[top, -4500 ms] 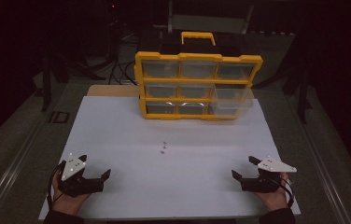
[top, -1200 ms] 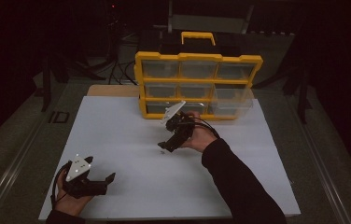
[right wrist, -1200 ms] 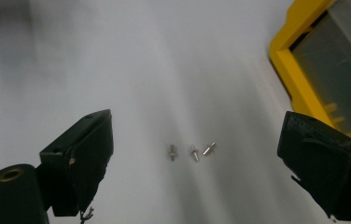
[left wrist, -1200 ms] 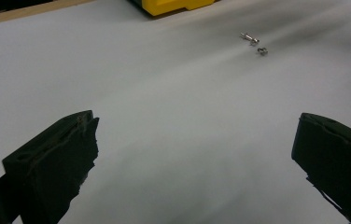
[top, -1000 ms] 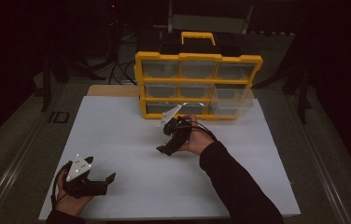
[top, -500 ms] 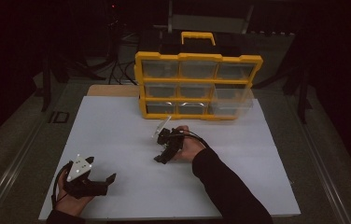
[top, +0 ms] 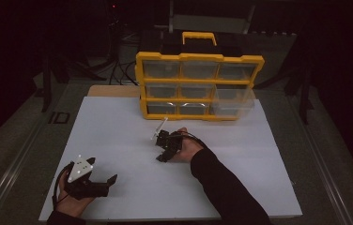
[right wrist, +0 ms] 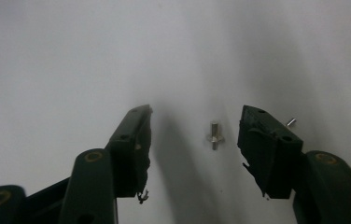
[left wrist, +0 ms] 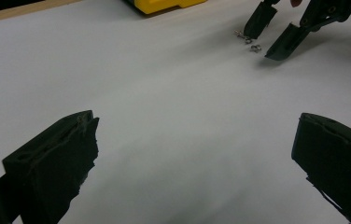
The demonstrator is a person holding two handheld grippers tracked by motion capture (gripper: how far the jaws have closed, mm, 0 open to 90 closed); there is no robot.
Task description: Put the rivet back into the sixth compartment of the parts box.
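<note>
Now the right gripper (right wrist: 194, 126), jaws just closing, straddles without touching one small silver metal stud (right wrist: 215, 135) on the white table sheet (top: 118, 126), a second piece (right wrist: 291, 122) half-hidden; left gripper (left wrist: 197, 154) spread wide.

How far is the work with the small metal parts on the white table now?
Done: the right gripper has come down at the parts, its jaws just closing. In hand: one small metal pin lies between its jaws, not yet pinched. Left: gripping and lifting it; a second small part lies beside the jaw. The left gripper rests open, away from them.
</note>
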